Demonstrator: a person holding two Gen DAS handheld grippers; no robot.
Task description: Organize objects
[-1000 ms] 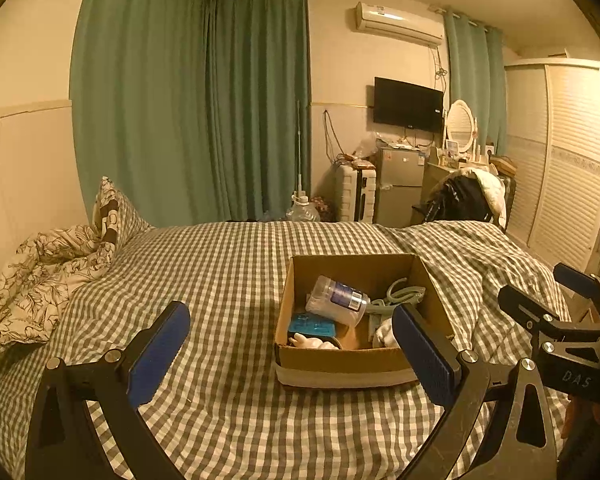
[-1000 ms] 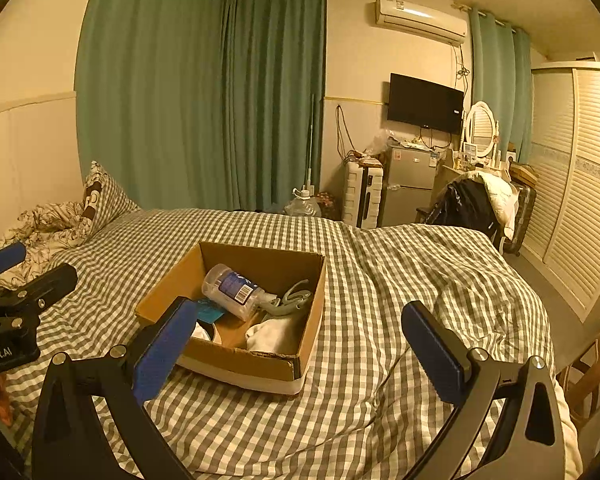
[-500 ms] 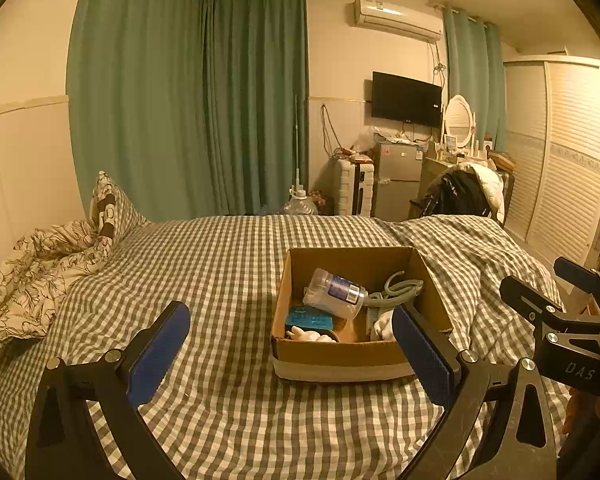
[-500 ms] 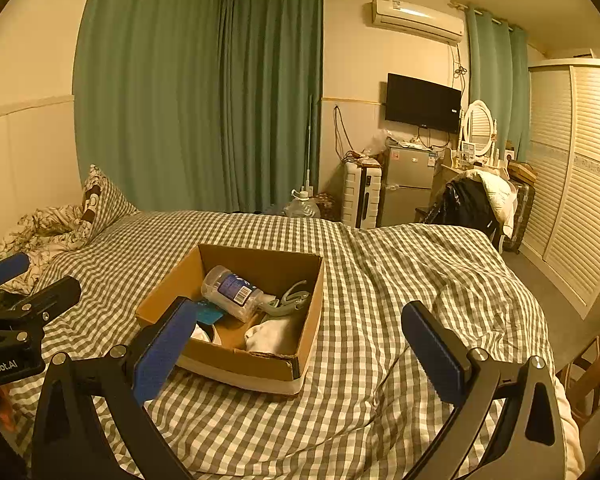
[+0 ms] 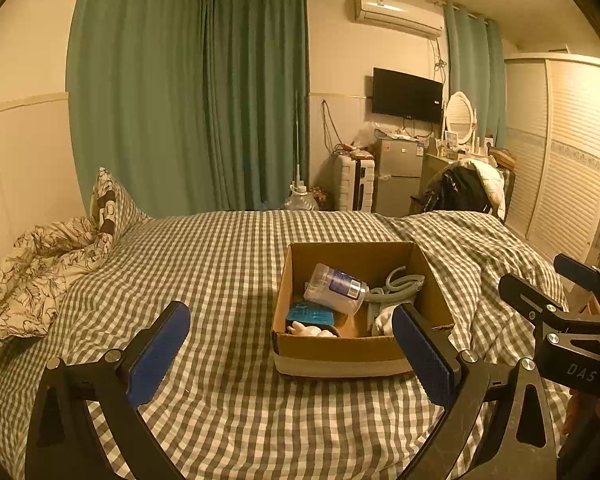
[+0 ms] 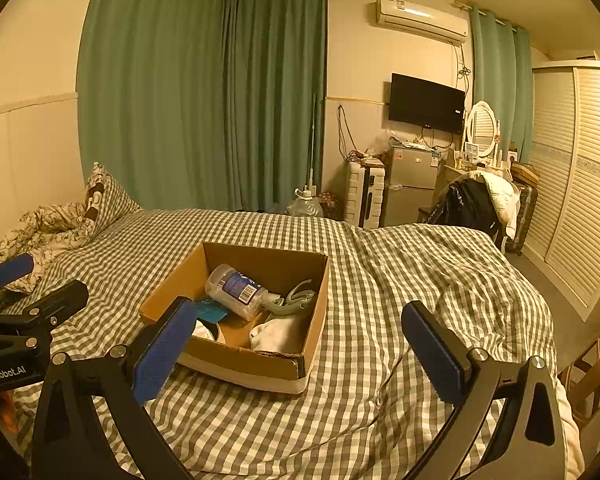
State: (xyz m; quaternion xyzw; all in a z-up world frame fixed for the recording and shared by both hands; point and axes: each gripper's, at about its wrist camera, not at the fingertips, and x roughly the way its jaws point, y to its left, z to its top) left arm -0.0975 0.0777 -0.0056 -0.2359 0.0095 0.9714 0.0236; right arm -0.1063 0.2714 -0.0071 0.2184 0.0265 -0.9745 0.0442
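Note:
An open cardboard box [image 5: 340, 350] [image 6: 256, 360] sits on the checked bed. Inside lie a clear plastic jar with a blue label [image 5: 336, 288] [image 6: 236, 290], a grey-green hanger-like piece [image 5: 400, 286] [image 6: 298, 300], a teal packet [image 5: 310, 314], and white soft items [image 5: 312, 330] [image 6: 276, 334]. My left gripper [image 5: 292, 352] is open and empty, in front of the box. My right gripper [image 6: 300, 348] is open and empty, near the box's front right corner. Each gripper shows at the edge of the other's view.
A checked duvet [image 5: 220, 280] covers the bed. A floral quilt and pillow [image 5: 60, 248] lie at the left. Beyond the bed stand green curtains, a small fridge [image 5: 400, 176], a suitcase, a chair with clothes [image 5: 464, 188] and a louvred wardrobe [image 5: 560, 152].
Both views have shifted slightly; the box sits a little lower and nearer in the left view. Both grippers stay open and empty.

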